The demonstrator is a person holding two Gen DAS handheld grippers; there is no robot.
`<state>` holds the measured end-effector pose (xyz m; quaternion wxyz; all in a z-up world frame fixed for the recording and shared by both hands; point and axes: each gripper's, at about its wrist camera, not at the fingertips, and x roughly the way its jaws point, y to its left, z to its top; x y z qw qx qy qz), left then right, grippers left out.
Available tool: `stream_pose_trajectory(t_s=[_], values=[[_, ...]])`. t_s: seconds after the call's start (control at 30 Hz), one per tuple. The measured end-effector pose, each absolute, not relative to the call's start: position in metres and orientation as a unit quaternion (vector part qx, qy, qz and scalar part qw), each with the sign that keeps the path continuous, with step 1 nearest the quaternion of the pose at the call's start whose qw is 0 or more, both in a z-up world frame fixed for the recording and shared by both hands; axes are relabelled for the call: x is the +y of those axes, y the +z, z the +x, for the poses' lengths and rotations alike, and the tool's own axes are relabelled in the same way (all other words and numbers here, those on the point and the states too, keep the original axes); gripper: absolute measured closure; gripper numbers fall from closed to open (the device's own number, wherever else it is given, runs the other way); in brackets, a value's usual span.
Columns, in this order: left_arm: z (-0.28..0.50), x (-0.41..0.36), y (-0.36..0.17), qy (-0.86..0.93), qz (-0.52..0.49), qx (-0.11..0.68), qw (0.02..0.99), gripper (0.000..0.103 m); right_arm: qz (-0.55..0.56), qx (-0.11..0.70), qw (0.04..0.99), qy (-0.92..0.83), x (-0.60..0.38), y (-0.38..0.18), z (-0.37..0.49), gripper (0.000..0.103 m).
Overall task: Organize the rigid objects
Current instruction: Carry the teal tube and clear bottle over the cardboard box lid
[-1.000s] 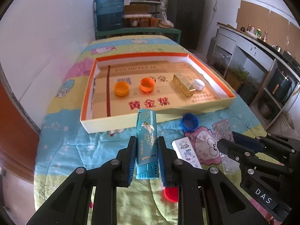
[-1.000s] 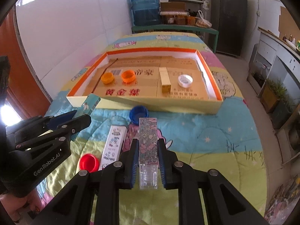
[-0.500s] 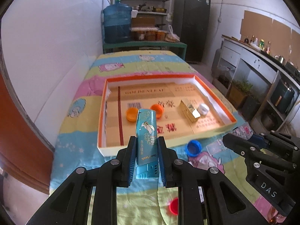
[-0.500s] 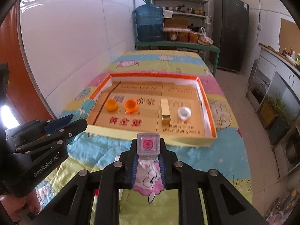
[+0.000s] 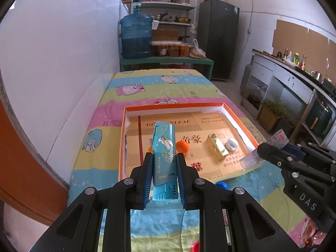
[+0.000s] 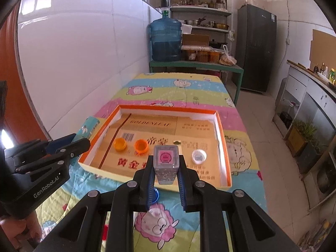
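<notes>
My left gripper (image 5: pixel 163 168) is shut on a teal box (image 5: pixel 164 157) printed with cranes and holds it raised, pointing at the orange-rimmed cardboard tray (image 5: pixel 174 106). My right gripper (image 6: pixel 166 169) is shut on a clear speckled box with a pink sticker (image 6: pixel 166 163), lifted over the tray's near wall (image 6: pixel 117 173). In the tray lie two orange caps (image 6: pixel 120 143) (image 6: pixel 141 145), a gold box (image 5: pixel 216 149) and a white cap (image 6: pixel 199 157). The right gripper shows at the right of the left wrist view (image 5: pixel 271 149); the left gripper shows at the left of the right wrist view (image 6: pixel 82 142).
A blue cap (image 6: pixel 155 195) lies on the cartoon bedspread (image 6: pixel 184 92) just before the tray. A red cap (image 5: pixel 195 247) lies near the bottom edge. A white wall runs along the left; a water jug (image 6: pixel 166 40) and shelves stand behind; a counter on the right.
Both grippers have risen well above the bedspread with their boxes. The right one's box has tilted upright, its sticker end toward the camera. The tray looks smaller and lower in both views.
</notes>
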<state>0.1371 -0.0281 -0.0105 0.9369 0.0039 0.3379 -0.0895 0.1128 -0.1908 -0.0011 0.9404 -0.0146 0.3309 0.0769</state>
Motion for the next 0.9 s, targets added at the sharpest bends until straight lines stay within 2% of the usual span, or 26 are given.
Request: stream_pose_trajectory(t_s=[0.57,0.9], values=[[0.169,-0.012,0.005,-0.067,-0.009,0.321,0.945,0.081,-0.015,0.326,0.943,0.066,-0.204,0.007,0.15,0.083],[0.179,-0.005,-0.006,-0.057,-0.017,0.332,0.942,0.081,-0.014,0.345,0.934,0.088,-0.197,-0.006,0.167,0.083]])
